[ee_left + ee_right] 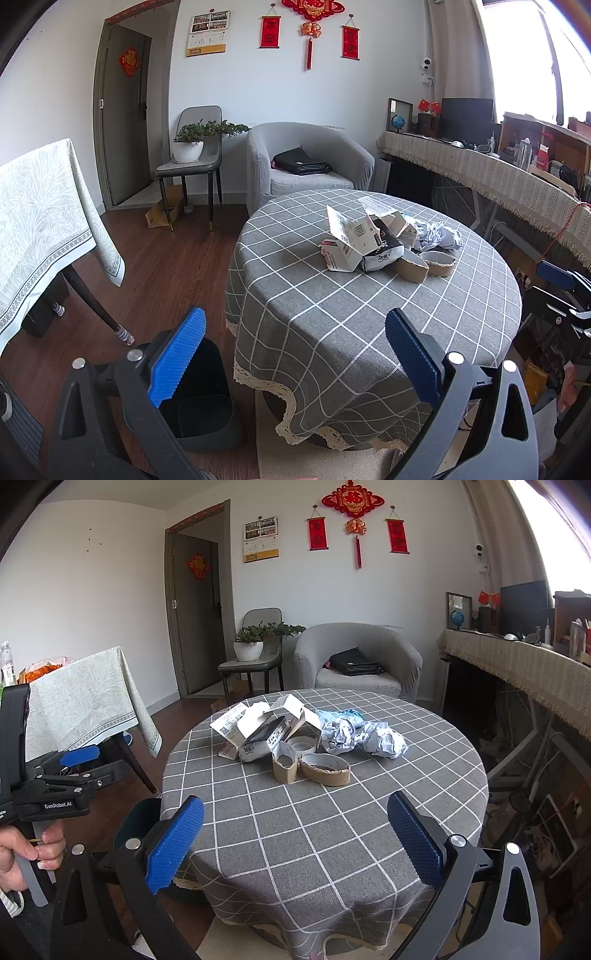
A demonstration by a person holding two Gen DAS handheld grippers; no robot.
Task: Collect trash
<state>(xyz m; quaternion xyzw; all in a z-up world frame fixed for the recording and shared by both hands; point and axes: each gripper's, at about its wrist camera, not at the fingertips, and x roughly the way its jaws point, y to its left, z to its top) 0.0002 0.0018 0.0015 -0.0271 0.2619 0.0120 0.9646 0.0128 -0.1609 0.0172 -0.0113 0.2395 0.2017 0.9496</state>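
Note:
A heap of trash lies on a round table with a grey checked cloth (332,317) (295,834): torn white cartons (351,236) (258,727), brown cardboard tape rings (437,263) (325,768) and crumpled white paper (437,236) (384,742). A dark bin (203,398) stands on the floor at the table's left. My left gripper (295,354) is open and empty over the table's near left edge, beside the bin. My right gripper (295,834) is open and empty above the table's near edge, short of the heap.
A second table with a pale cloth (40,221) (81,701) stands at the left. A grey armchair (306,162) with a black bag and a chair with a potted plant (192,144) stand behind. A long cluttered desk (498,177) runs along the right wall.

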